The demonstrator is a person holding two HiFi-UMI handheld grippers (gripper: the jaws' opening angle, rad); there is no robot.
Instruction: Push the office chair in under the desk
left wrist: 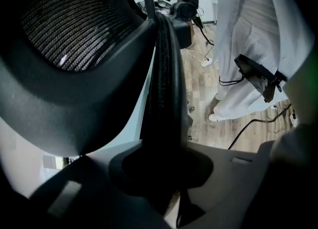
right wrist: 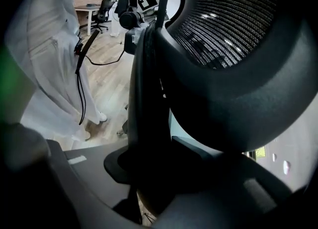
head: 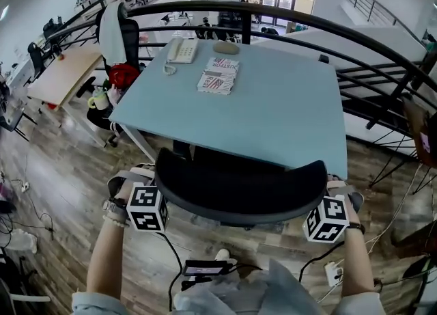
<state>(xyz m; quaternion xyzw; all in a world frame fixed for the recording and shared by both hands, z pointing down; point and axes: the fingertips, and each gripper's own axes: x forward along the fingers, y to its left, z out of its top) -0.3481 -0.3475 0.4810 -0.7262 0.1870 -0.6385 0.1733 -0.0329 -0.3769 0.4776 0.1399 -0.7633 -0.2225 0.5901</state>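
Right hand-held gripper (right wrist: 158,173): jaws clamped on the chair back (right wrist: 149,89) edge.
Mesh (right wrist: 228,24): above-right of it.
Person's white clothing (right wrist: 49,74): left, beyond.

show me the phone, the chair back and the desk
phone (head: 181,50), head view, middle of its body
chair back (head: 239,187), head view, middle of its top edge
desk (head: 287,112), head view, bare part of its top

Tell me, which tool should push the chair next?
Probably the left tool. It and the right tool both clamp the chair, but the chair's left end sits farther from the desk.
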